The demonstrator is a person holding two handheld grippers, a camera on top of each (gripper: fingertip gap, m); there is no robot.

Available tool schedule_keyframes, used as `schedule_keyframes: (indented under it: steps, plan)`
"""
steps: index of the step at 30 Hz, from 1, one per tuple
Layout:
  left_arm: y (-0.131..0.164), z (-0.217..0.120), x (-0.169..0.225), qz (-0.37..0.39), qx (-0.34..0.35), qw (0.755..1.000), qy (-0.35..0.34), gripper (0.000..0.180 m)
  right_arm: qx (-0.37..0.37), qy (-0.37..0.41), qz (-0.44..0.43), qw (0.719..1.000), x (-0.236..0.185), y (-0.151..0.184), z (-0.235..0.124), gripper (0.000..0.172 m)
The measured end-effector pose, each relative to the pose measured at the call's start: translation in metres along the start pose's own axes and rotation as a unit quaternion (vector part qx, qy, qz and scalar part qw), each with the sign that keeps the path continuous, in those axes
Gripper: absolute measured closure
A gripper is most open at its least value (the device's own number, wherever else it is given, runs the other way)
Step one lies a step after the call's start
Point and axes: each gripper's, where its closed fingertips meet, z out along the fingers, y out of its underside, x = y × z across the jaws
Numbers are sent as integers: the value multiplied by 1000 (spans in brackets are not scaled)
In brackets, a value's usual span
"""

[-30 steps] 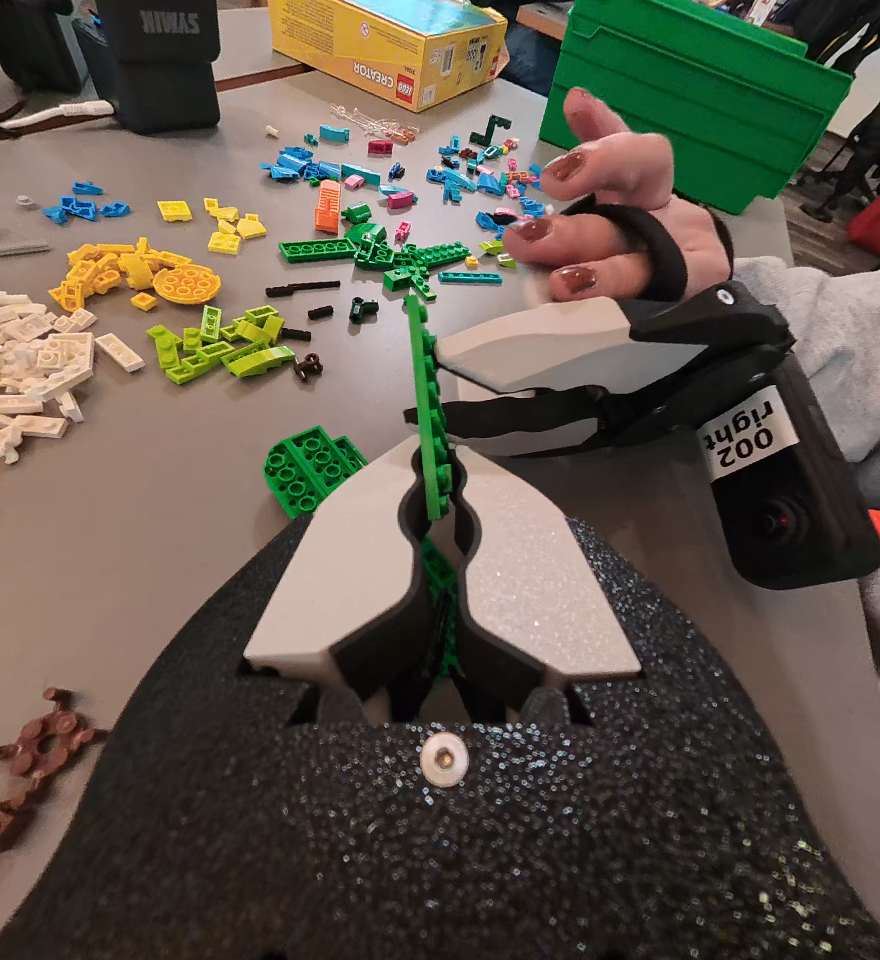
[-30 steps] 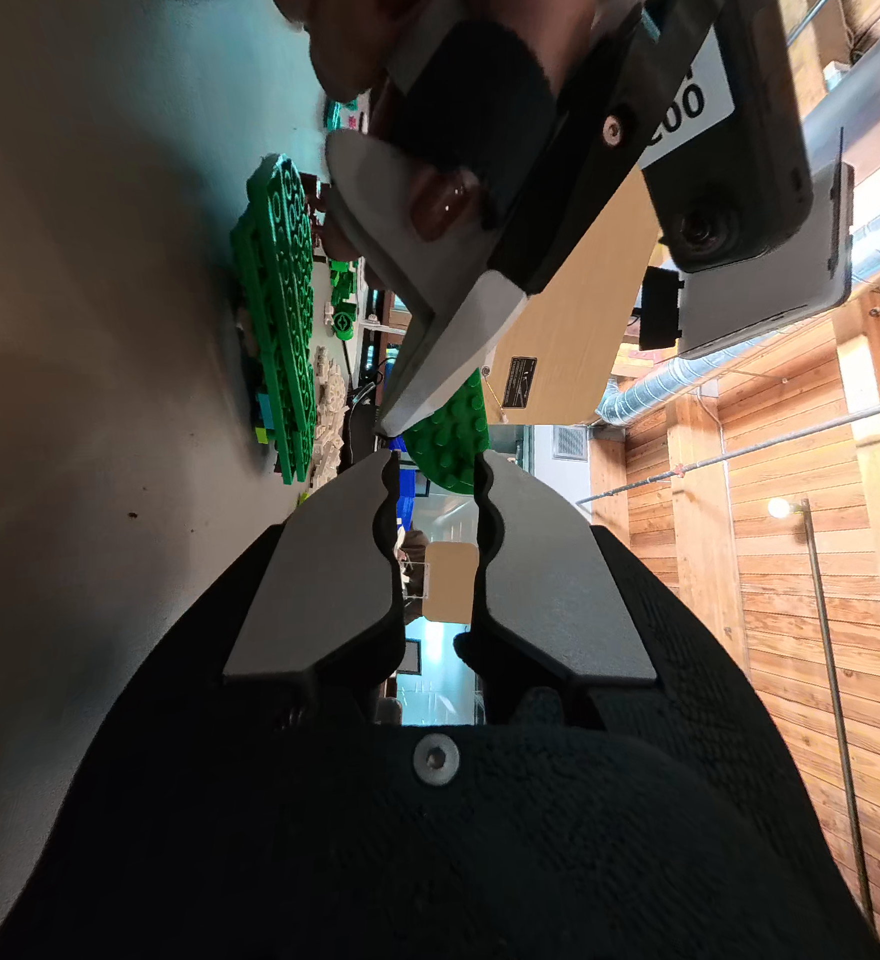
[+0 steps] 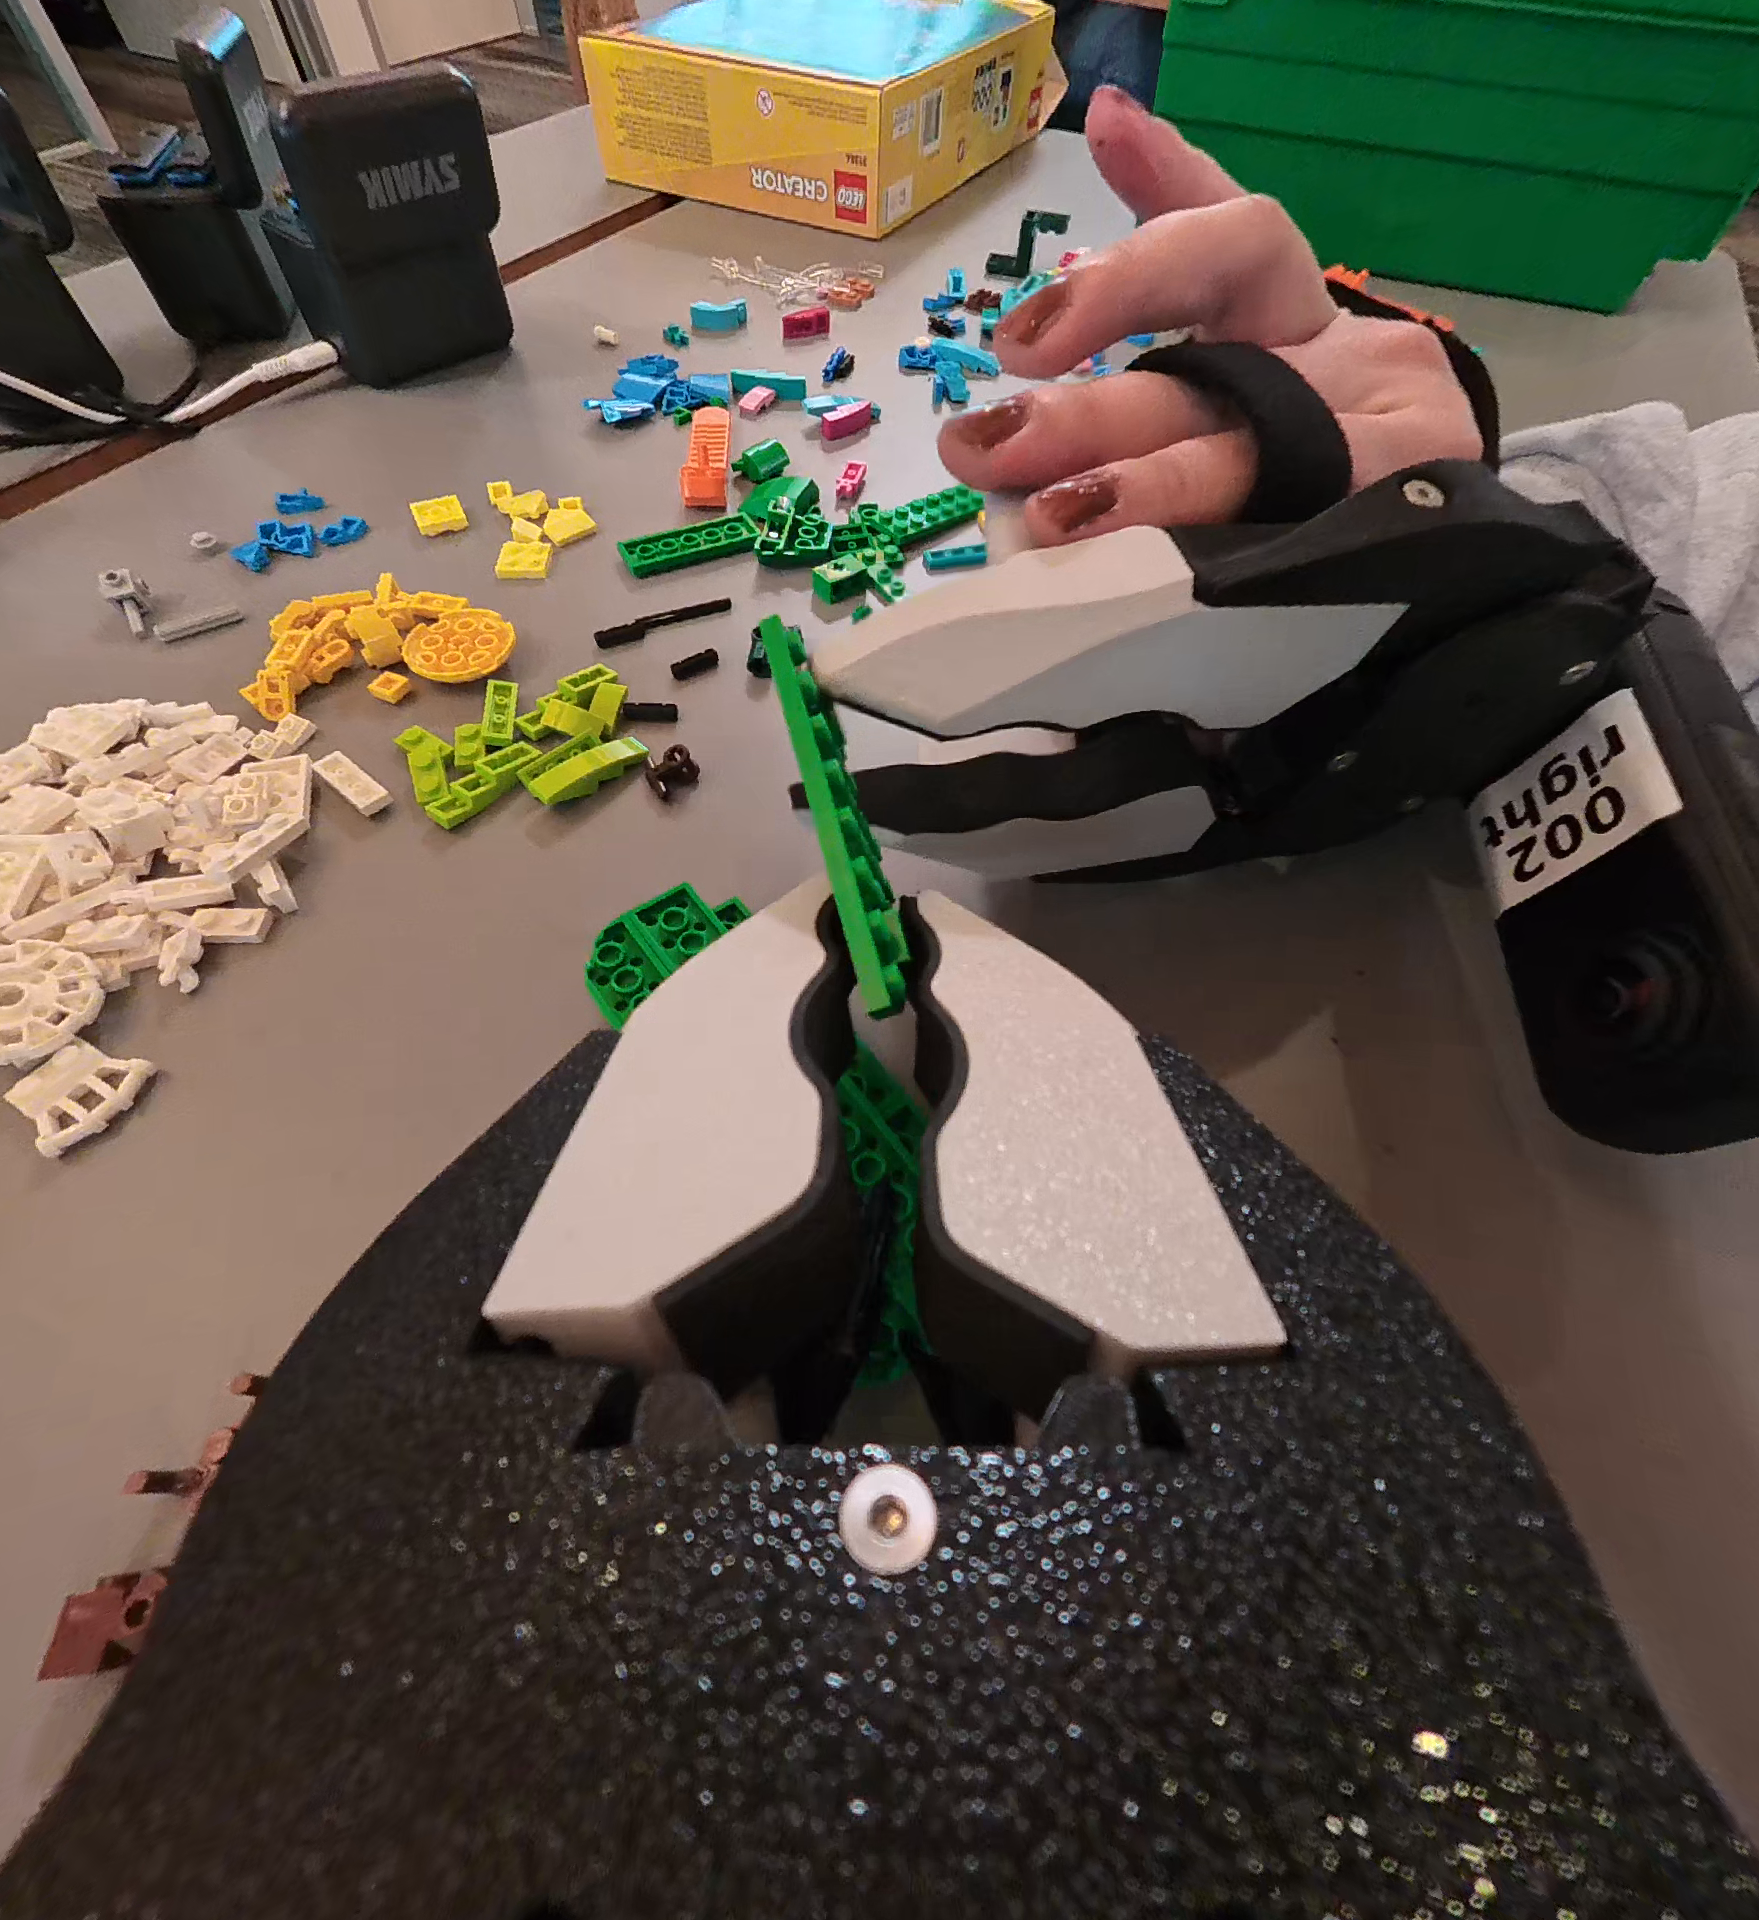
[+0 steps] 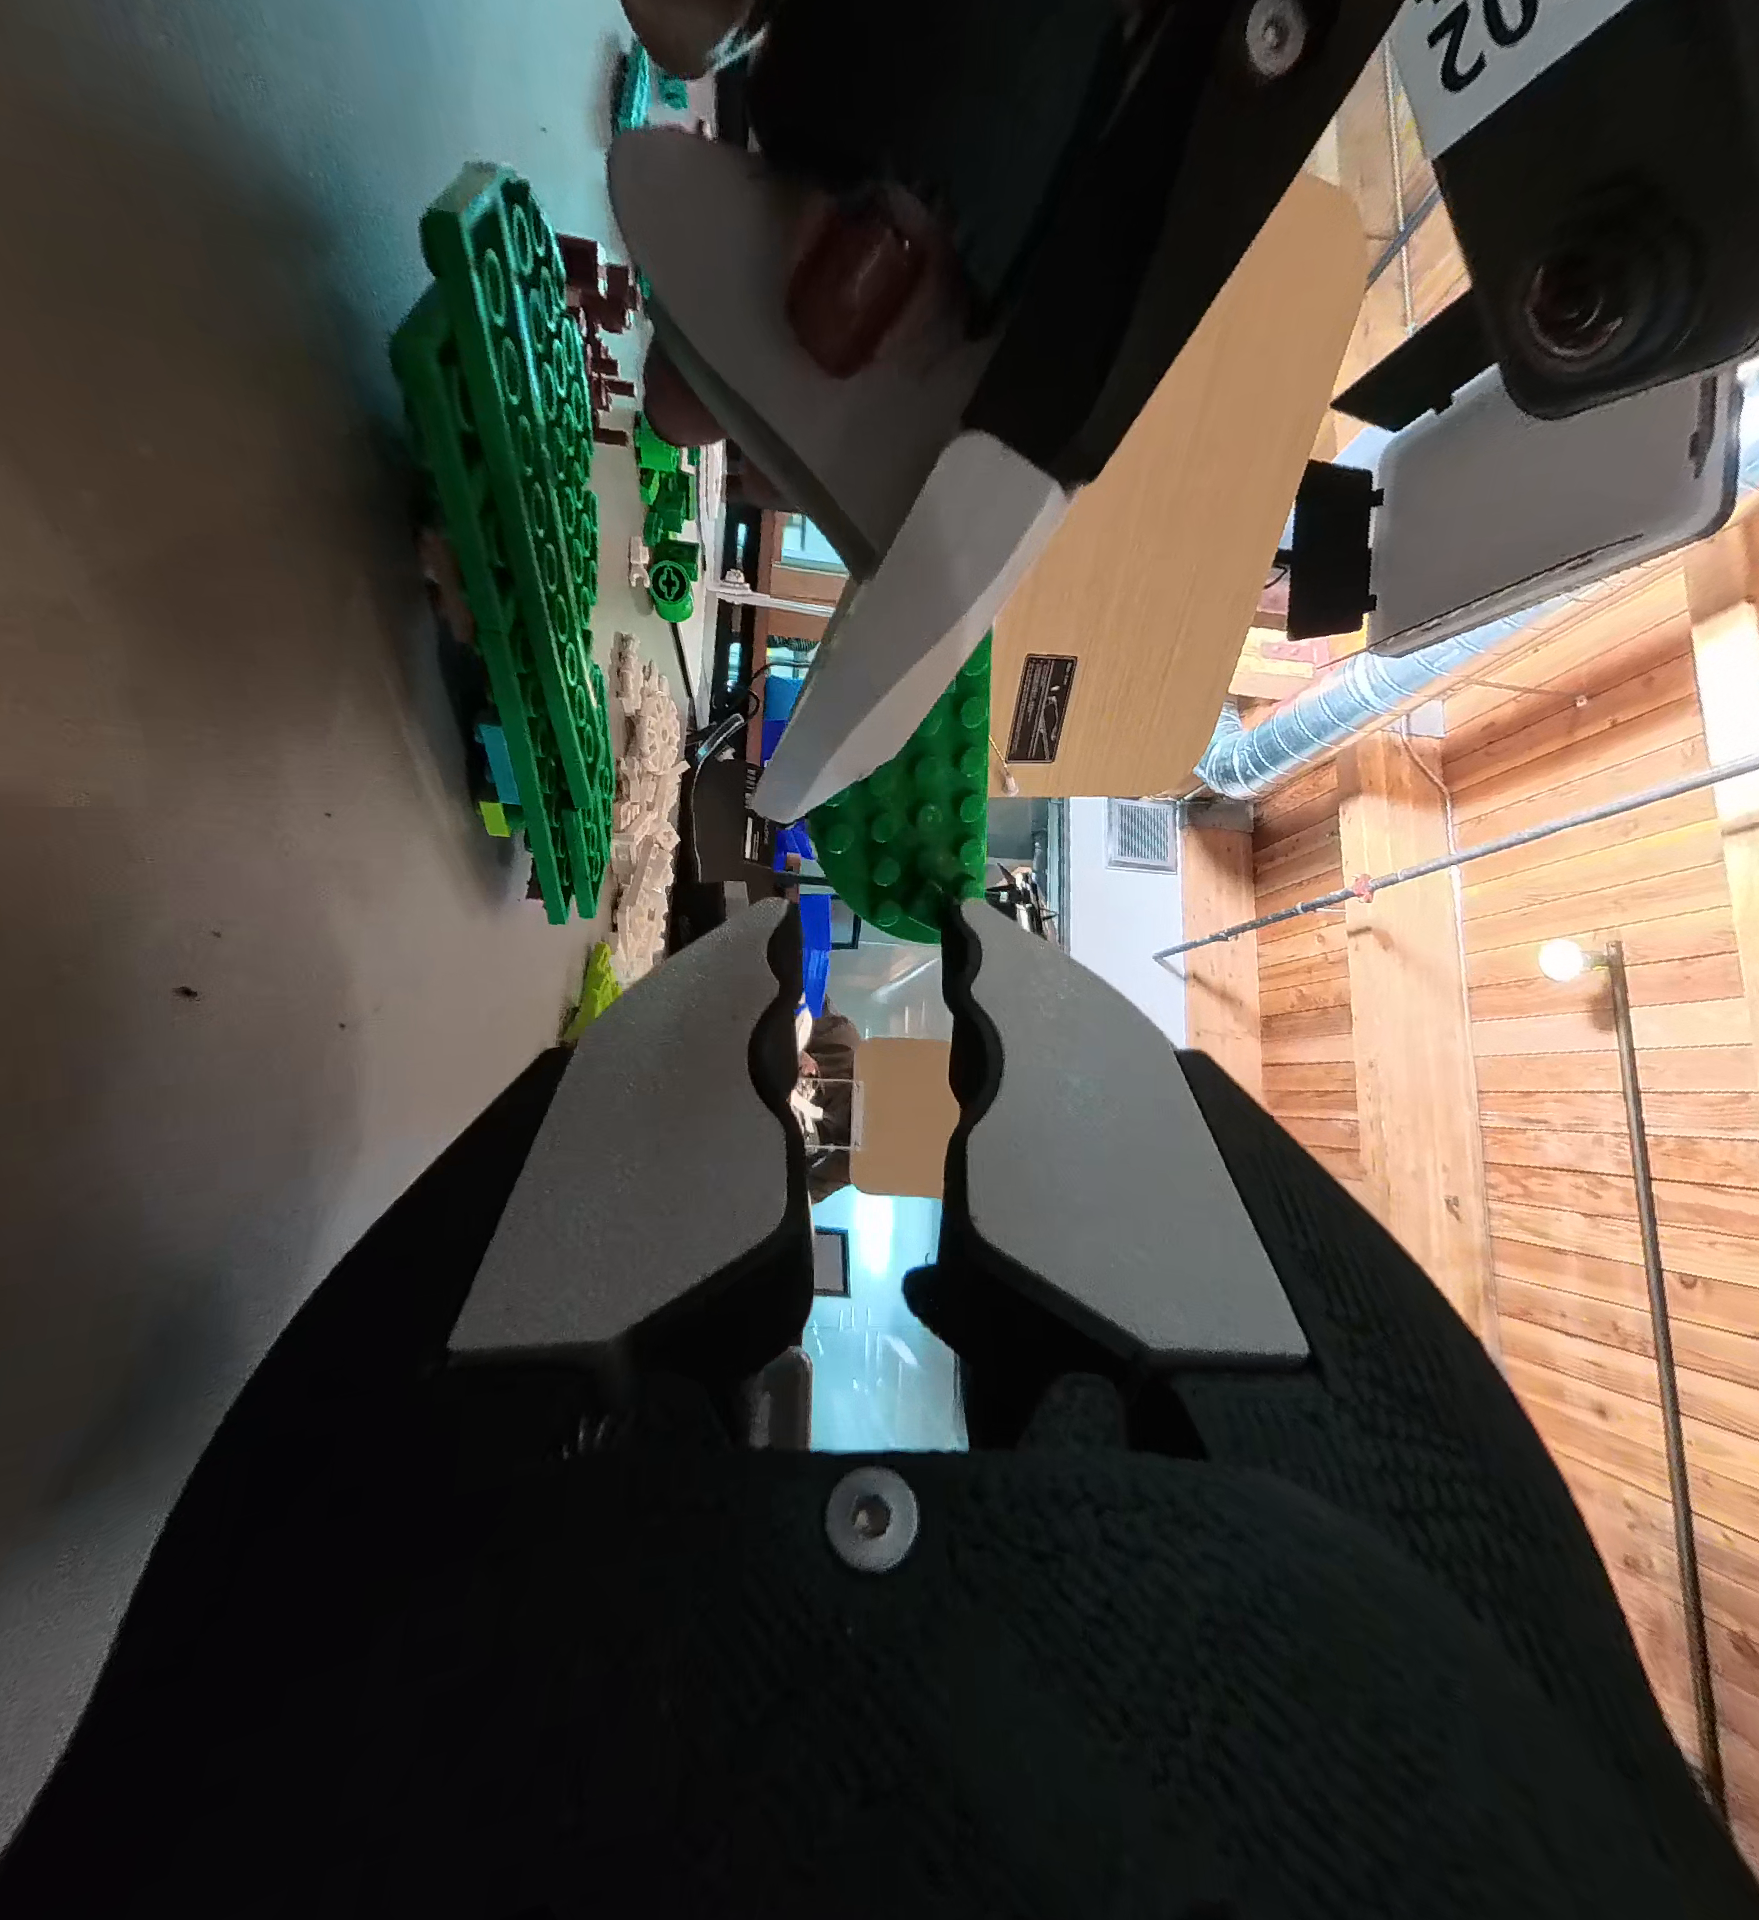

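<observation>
Green plate [image 3: 833, 800]: 1 | left gripper [image 3: 870, 940] clamps it | right gripper [image 4: 864, 925] parted, bare

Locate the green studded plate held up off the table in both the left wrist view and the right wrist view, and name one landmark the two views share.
Left wrist view: the green studded plate stands edge-on at centre, gripped between the left gripper fingers, rising toward the right gripper.
Right wrist view: its studded face shows just above centre, beyond the open right gripper, partly covered by a grey finger.
Shared landmark: the white brick pile.
</observation>
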Motion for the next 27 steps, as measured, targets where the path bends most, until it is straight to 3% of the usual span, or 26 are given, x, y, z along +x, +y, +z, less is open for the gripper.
schedule_keyframes:
  steps: [13,18,27]
  plan:
    - [-3,-3,14,-6,3,999,54,172,50,-2,100,994,9,-11,-7,145]
    - [0,-2,14,-1,-6,999,49,170,35,-5,59,998,5,-9,-5,151]
    - [-17,-5,16,-51,58,994,75,164,36,8,82,996,14,-7,-6,157]
